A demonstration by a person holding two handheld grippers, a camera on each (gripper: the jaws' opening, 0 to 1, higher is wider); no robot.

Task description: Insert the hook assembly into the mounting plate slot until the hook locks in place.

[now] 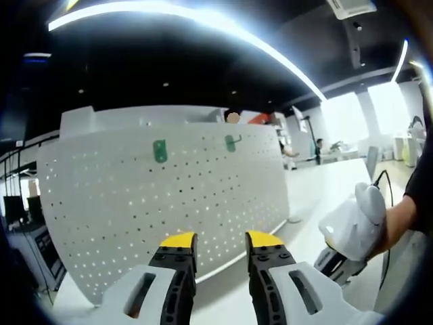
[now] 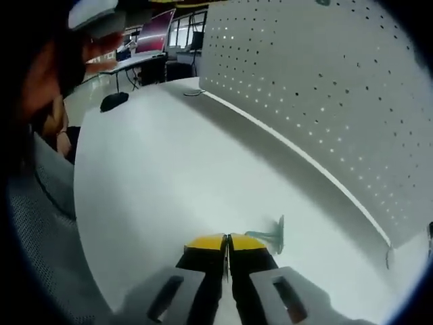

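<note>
In the left gripper view, a white perforated pegboard point(image 1: 162, 203) stands upright on a white table point(image 1: 318, 183), its face dotted with rows of small round holes. High on the board, at the left, hangs a flat green plate point(image 1: 160, 151); to its right a green hook point(image 1: 232, 143) is already mounted on the board. Lower, the left gripper point(image 1: 221, 244) has its yellow-tipped black jaws spread well apart with nothing between them. At the far right a person's hand holds a rounded white casing, the right gripper point(image 1: 352, 233), seen from the side; its jaws cannot be made out here.

The right gripper view looks along the smooth tabletop point(image 2: 169, 156), with the pegboard point(image 2: 325, 101) rising on the right. The right gripper point(image 2: 226, 245) has its yellow tips pressed together, holding nothing. Just beyond and right of the tips, a pale green hook assembly point(image 2: 269, 235) lies on the table: a thin stem with a flat plate standing on edge, apart from the board.
</note>
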